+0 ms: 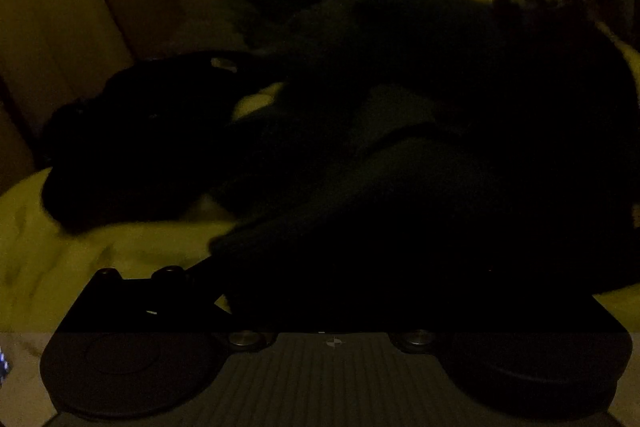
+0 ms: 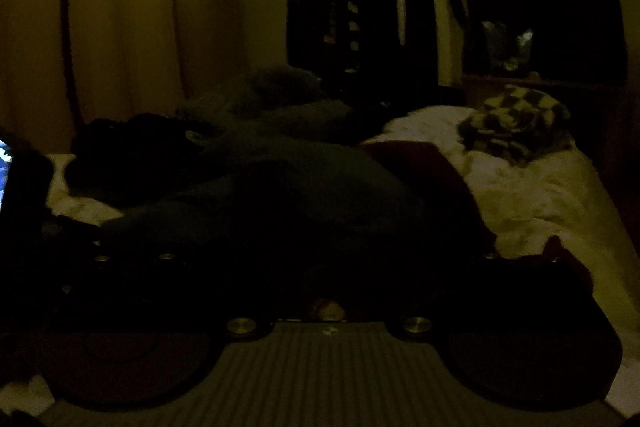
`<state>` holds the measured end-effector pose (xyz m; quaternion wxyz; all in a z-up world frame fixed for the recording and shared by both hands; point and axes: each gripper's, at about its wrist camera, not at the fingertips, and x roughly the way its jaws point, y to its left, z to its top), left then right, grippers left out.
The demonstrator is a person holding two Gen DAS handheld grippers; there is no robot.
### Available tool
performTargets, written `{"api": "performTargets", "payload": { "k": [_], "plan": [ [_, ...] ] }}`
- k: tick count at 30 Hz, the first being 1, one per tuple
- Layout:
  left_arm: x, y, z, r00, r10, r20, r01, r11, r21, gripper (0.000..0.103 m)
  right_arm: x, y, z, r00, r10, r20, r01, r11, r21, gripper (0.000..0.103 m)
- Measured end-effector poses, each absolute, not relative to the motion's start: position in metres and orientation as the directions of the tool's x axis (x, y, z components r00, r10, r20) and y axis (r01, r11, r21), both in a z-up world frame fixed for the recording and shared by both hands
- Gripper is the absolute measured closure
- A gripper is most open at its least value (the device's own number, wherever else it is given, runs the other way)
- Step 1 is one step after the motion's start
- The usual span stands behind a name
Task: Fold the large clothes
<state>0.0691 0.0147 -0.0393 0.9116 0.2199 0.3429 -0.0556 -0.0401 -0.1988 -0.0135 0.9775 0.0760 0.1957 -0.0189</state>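
In a dim bedroom, dark clothes [image 2: 280, 195] lie heaped on a pale bed [image 2: 540, 195] directly ahead of the left gripper [image 1: 320, 287] and right gripper [image 2: 320, 279], their grip lost in shadow; only the right wrist view shows a checkered blanket [image 2: 516, 123] clearly, curtains [image 2: 368, 23] beyond

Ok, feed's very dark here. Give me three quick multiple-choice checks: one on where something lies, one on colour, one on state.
1. Where is the checkered blanket?
A. far right of the bed
B. on the floor
C. hung on the wall

2. The bed cover is:
A. black
B. pale
C. striped red

3. The dark clothes are:
A. stacked folded
B. on hangers
C. heaped unfolded

Answers: 1 A, it sits on the cover's far right; 2 B, the cover reads light against the clothes; 3 C, a rumpled mound. The state of the tongs is lost in shadow.
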Motion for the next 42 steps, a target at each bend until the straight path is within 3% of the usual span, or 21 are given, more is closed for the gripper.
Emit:
{"api": "performTargets", "payload": {
  "k": [5,9,15,20,23,25,28,32,33,34,37,41,42],
  "plan": [
    [0.080,0.014,-0.057,0.726,0.036,-0.686,0.252,0.915,0.315,0.000,-0.028,-0.238,-0.044,0.872,-0.028,-0.488,0.191,0.938,0.288,0.000],
    [0.067,0.025,-0.037,0.711,-0.039,-0.702,0.246,0.949,0.196,0.021,-0.014,-0.266,-0.072,0.812,-0.086,-0.578,0.321,0.892,0.318,0.003],
    [0.020,0.042,0.049,0.801,-0.180,-0.571,0.273,0.959,0.080,0.031,-0.015,-0.266,-0.080,0.776,-0.169,-0.607,0.383,0.892,0.241,0.014],
    [0.002,0.064,0.121,0.830,-0.348,-0.436,0.360,0.931,-0.058,0.032,-0.006,-0.266,-0.091,0.724,-0.161,-0.671,0.390,0.898,0.205,0.015],
    [-0.008,0.062,0.113,0.833,-0.303,-0.463,0.334,0.943,-0.018,0.033,-0.006,-0.254,-0.094,0.754,-0.118,-0.646,0.315,0.928,0.198,0.081],
    [-0.021,0.075,0.099,0.820,-0.299,-0.488,0.327,0.944,-0.029,0.035,-0.013,-0.251,-0.088,0.792,-0.083,-0.605,0.271,0.936,0.226,0.088],
    [-0.044,0.103,0.092,0.819,-0.284,-0.498,0.294,0.954,-0.059,0.042,-0.027,-0.249,-0.065,0.859,-0.014,-0.512,0.209,0.923,0.324,0.089],
    [-0.071,0.164,0.131,0.849,-0.268,-0.455,0.242,0.963,-0.115,0.051,-0.065,-0.234,-0.012,0.949,0.084,-0.302,0.039,0.924,0.379,0.091],
    [-0.081,0.174,0.148,0.863,-0.271,-0.427,0.239,0.963,-0.129,0.054,-0.075,-0.235,0.006,0.962,0.124,-0.242,-0.004,0.896,0.445,0.091],
    [-0.096,0.185,0.168,0.893,-0.260,-0.367,0.229,0.965,-0.129,0.071,-0.083,-0.238,0.021,0.972,0.154,-0.176,-0.047,0.864,0.501,0.091],
    [-0.147,0.197,0.229,0.956,-0.245,-0.161,0.237,0.969,-0.067,0.071,-0.112,-0.235,0.090,0.977,0.208,0.050,-0.202,0.822,0.532,0.092],
    [-0.200,0.204,0.280,0.965,-0.261,-0.022,0.261,0.965,0.006,0.071,-0.147,-0.227,0.180,0.907,0.303,0.293,-0.414,0.770,0.485,0.092],
    [-0.209,0.201,0.284,0.968,-0.249,-0.006,0.249,0.967,0.046,0.063,-0.151,-0.228,0.194,0.892,0.319,0.321,-0.444,0.753,0.486,0.092]
  ]
}}
